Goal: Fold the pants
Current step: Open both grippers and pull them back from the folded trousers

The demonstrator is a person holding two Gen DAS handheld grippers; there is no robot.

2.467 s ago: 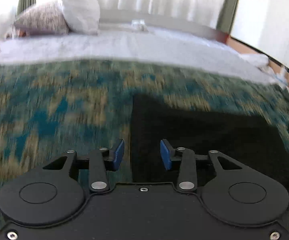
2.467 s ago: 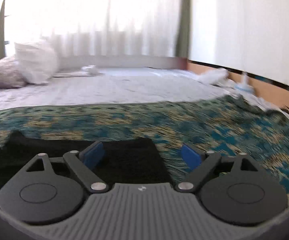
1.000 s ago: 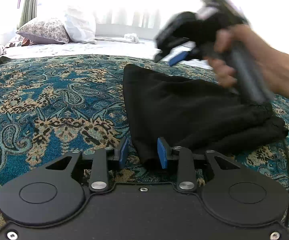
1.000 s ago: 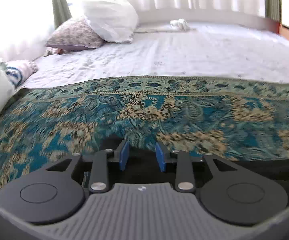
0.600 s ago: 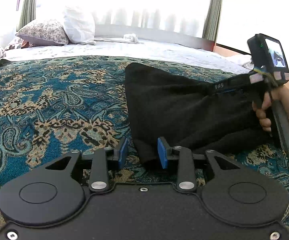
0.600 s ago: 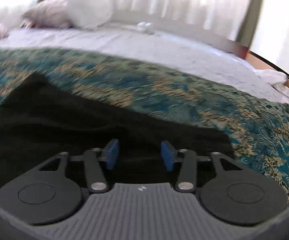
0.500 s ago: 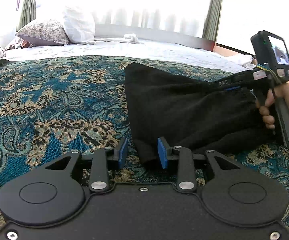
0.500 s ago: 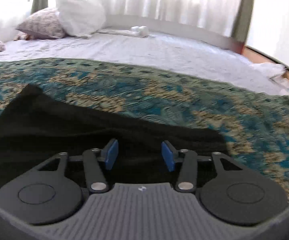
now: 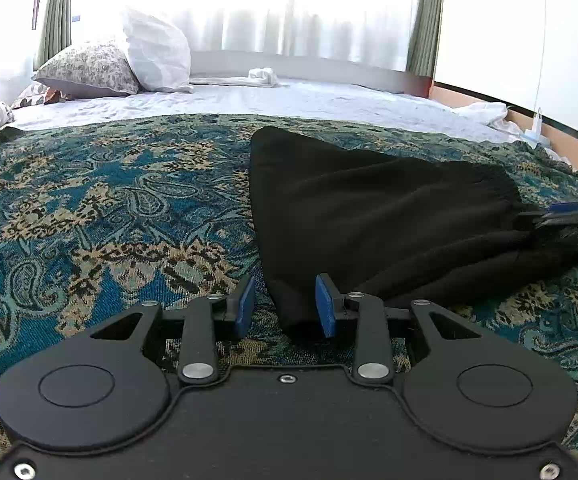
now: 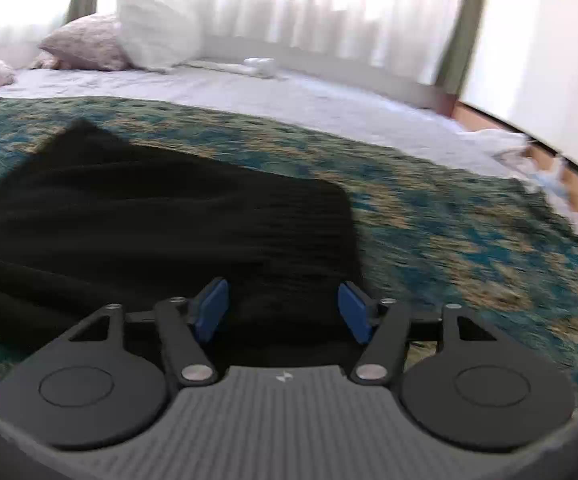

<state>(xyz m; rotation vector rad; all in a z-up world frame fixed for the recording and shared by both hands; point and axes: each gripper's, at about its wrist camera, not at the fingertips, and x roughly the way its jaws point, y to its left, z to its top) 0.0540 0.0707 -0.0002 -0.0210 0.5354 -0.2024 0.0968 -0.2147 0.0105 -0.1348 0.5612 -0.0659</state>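
Observation:
Black pants (image 9: 373, 216) lie folded in layers on a teal and tan patterned bedspread (image 9: 101, 208). My left gripper (image 9: 285, 306) is open, with the near left corner of the pants between its blue pads. My right gripper (image 10: 283, 310) is open wide over the near right corner of the pants (image 10: 161, 224). The right gripper's tips (image 9: 569, 216) show at the right edge of the left wrist view, at the pants' right end.
Beyond the bedspread is a white sheet (image 9: 289, 100) with pillows (image 9: 129, 64) at the far left and a rolled white cloth (image 9: 263, 76). Curtained windows are behind. White items (image 10: 529, 152) lie at the right edge of the bed.
My right gripper has come down to the right end of the pants and has opened wider. My left gripper has stayed still at the near left corner.

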